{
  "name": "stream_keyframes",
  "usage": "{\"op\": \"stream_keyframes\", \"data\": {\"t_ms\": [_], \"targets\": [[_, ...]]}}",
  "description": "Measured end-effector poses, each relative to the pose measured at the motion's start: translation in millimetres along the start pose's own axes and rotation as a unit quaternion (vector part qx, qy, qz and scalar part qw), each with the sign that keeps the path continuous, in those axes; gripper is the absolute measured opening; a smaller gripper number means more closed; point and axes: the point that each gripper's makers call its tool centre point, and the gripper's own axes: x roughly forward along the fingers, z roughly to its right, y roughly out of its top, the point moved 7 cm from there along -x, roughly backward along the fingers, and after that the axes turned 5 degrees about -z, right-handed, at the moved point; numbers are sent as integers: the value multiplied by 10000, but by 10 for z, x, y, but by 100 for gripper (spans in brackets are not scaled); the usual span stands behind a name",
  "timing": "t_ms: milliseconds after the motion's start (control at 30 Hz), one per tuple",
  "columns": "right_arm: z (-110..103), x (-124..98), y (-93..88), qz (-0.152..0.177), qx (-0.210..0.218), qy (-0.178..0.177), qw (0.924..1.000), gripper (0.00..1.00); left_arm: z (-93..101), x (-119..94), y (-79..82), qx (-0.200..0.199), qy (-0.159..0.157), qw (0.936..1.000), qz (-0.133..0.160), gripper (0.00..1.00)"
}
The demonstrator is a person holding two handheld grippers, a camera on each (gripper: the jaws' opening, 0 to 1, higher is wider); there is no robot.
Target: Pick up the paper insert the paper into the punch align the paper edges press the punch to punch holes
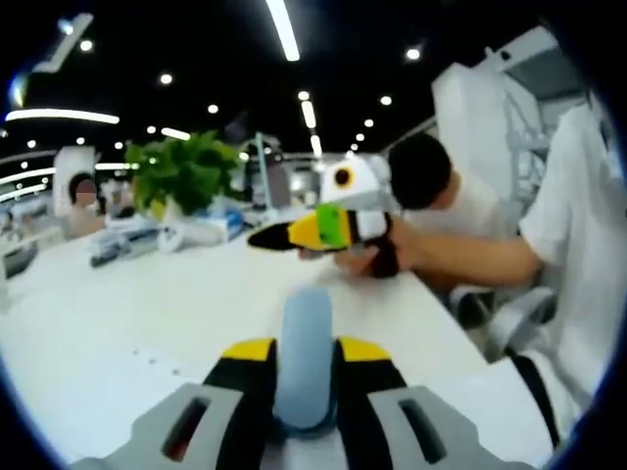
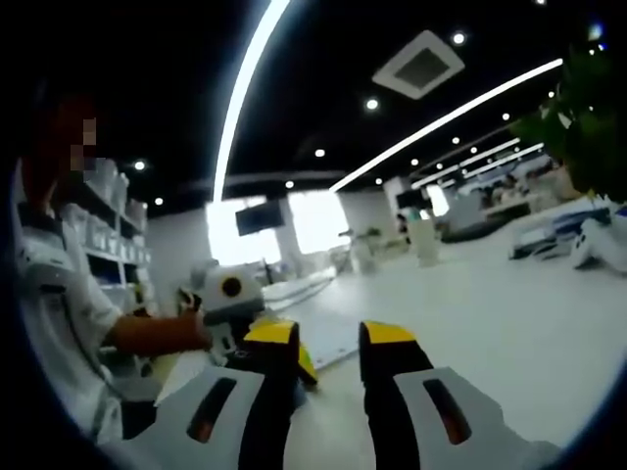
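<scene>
A long white table (image 1: 147, 294) runs through the office, a leafy plant (image 1: 181, 171) at its far end. The left gripper (image 1: 306, 357) is clenched on a pale blue-grey handle (image 1: 306, 343). The right gripper (image 2: 328, 338) hangs released above the tabletop. I can't make out the paper.

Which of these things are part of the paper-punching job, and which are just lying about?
For the job:
left gripper, jaws closed on a blue-grey rounded piece
right gripper, jaws open
white table they work over

Just about:
potted plant
person seated behind
boxes beside the plant
</scene>
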Motion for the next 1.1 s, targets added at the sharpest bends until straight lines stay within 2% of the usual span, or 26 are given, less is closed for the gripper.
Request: {"op": "stream_keyframes", "data": {"t_ms": [67, 100, 133, 167, 267, 367, 400, 467, 567, 767, 967, 1100], "targets": [[-27, -24, 49, 149, -22, 10, 9999, 20, -4, 1, -1, -12, -5, 10000, 2, 25], [-45, -28, 99, 377, -61, -116, 9992, 17, -6, 1, -1, -20, -8, 10000, 3, 25], [-81, -20, 107, 444, 70, -197, 9988, 14, -8, 2, -1, -25, -10, 10000, 4, 25], [-154, 3, 110, 414, 68, -157, 9990, 12, -9, 2, -1, -28, -10, 10000, 4, 25], [-356, 159, 203, 443, -22, -382, 9983, 7, -9, 2, -2, -21, -8, 10000, 5, 25], [-496, 296, 249, 267, -262, -783, 9962, 5, -6, 0, -2, -11, -5, 10000, 5, 25], [-535, 350, 243, 162, -314, -1016, 9942, 5, -5, 0, -2, -8, -4, 10000, 6, 25], [-611, 460, 191, -98, -629, -1339, 9890, 5, -6, 0, -2, -1, -3, 10000, 5, 25], [-657, 608, 55, -353, -869, -1658, 9817, 5, 12, -8, -1, 2, 2, 10000, 4, 25], [-611, 658, -101, -653, -822, -1942, 9753, 5, 45, -23, 1, 14, 14, 10000, 9, 25], [-597, 630, -97, -526, -792, -1955, 9761, 4, 54, -27, 4, 2, 7, 10000, 10, 25], [-587, 602, -117, -288, -552, -1994, 9779, 4, 59, -23, 5, 8, 4, 10000, 6, 25]]}}
